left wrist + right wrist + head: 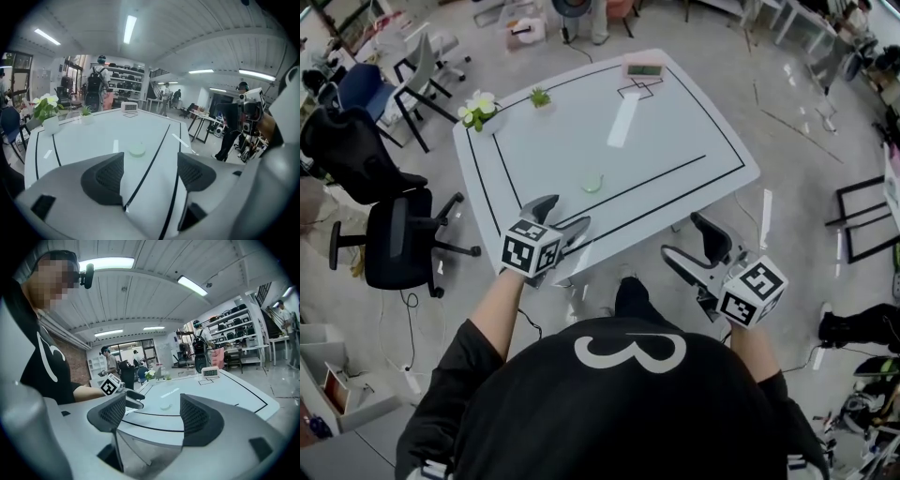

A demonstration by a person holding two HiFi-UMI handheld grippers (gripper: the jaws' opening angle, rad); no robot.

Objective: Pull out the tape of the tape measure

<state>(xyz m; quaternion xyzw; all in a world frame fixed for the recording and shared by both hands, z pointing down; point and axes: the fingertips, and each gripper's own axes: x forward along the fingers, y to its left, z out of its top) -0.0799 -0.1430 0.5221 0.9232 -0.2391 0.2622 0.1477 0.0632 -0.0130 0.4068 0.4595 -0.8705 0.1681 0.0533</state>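
The tape measure [592,181] is a small round pale-green case lying on the white table [694,112], near a black line. It also shows as the same tape measure [137,150] ahead of the left jaws, and small and far [165,405] in the right gripper view. My left gripper [563,216] hovers over the table's near edge, a short way from the case, open and empty. My right gripper [686,240] is off the table's near right edge, also open and empty. No tape is drawn out of the case.
A digital timer [644,68] stands at the table's far edge. A white flower pot [479,111] and a small green plant [540,97] sit at the far left. A white strip [624,119] lies mid-table. Office chairs [394,239] stand to the left, and people stand in the background.
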